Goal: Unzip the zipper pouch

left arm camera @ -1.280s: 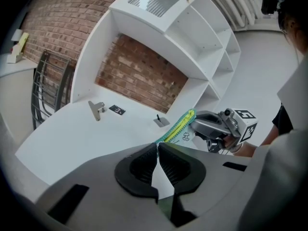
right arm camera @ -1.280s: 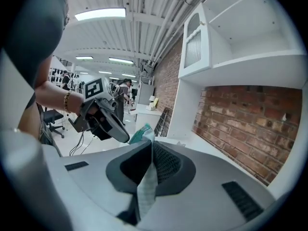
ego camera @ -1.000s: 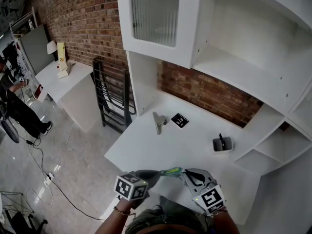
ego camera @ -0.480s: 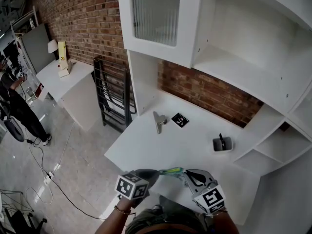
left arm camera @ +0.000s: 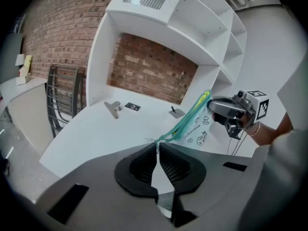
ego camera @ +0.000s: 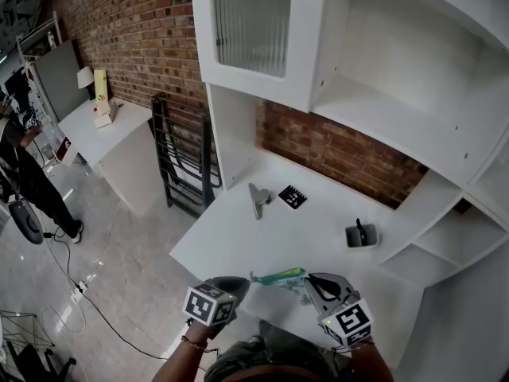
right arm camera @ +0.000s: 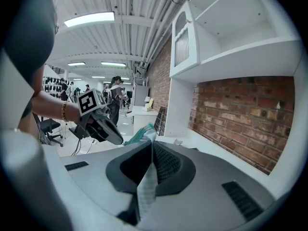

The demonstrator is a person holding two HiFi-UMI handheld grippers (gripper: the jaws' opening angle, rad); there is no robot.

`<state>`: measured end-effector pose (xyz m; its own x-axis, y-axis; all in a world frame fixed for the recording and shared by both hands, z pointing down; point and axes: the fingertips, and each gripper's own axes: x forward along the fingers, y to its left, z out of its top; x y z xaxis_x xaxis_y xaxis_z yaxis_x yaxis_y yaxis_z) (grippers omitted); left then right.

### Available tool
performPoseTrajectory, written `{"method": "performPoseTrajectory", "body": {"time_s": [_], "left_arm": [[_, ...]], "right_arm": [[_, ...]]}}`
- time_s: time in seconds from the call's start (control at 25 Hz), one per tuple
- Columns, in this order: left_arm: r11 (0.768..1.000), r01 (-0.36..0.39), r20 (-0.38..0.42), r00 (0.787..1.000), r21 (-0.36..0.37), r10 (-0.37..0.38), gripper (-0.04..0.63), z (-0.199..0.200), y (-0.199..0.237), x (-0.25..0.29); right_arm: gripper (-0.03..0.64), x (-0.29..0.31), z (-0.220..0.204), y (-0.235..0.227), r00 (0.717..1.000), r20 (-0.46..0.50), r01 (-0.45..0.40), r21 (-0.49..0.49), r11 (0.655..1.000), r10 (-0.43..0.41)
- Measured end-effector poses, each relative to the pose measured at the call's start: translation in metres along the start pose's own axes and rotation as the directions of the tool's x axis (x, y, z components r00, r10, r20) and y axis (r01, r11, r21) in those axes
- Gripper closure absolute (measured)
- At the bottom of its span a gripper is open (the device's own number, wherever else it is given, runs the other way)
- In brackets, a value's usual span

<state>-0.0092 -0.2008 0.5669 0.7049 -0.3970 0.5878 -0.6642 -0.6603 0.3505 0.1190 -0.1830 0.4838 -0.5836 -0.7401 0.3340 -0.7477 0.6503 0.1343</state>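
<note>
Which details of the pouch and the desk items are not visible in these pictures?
Slider of the zipper: left gripper view, too small at the left gripper's shut tips.
Corner of the pouch: right gripper view, hidden inside the shut right gripper.
Print on the black card: head view, too small.

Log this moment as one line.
left gripper: shut on zipper pouch | right gripper: shut on it | pouch: between both, above desk

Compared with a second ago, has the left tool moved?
Yes, slightly left in the head view: the left tool has drawn away from the binder clip on the desk, and the green zipper stretches longer.
</note>
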Motion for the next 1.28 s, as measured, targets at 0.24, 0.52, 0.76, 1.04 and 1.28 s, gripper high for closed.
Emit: {"method": "performPoseTrajectory", "body": {"time_s": [0.24, 0.52, 0.76, 1.04, 1.28], "left_arm": [[1.000, -0.009, -0.006, 1.000, -0.007, 0.009, 0.581, -0.007, 0.003, 0.001], [0.997, -0.056, 0.006, 0.998, 0.050, 0.055, 0.580, -0.010, 0.014, -0.002], [0.987, -0.108, 0.055, 0.993, 0.121, 0.102, 0.574, -0.012, 0.020, -0.004], [0.990, -0.142, 0.133, 0.982, 0.028, 0.137, 0.545, -0.015, 0.026, -0.014], [0.989, -0.140, 0.151, 0.979, 0.036, 0.133, 0.545, -0.020, 0.022, -0.016]], "right_arm": [[0.604, 0.002, -0.003, 0.001, 1.000, -0.013, 0.013, -0.014, 1.000, -0.013], [0.604, 0.003, 0.002, 0.002, 1.000, -0.003, 0.005, -0.005, 1.000, -0.005], [0.604, 0.015, 0.003, 0.001, 1.000, -0.009, -0.006, -0.042, 0.999, 0.005], [0.604, 0.031, 0.016, -0.021, 1.000, 0.011, 0.030, -0.044, 0.999, -0.029], [0.604, 0.060, 0.025, -0.048, 0.998, 0.044, 0.052, 0.027, 0.998, -0.053]]}}
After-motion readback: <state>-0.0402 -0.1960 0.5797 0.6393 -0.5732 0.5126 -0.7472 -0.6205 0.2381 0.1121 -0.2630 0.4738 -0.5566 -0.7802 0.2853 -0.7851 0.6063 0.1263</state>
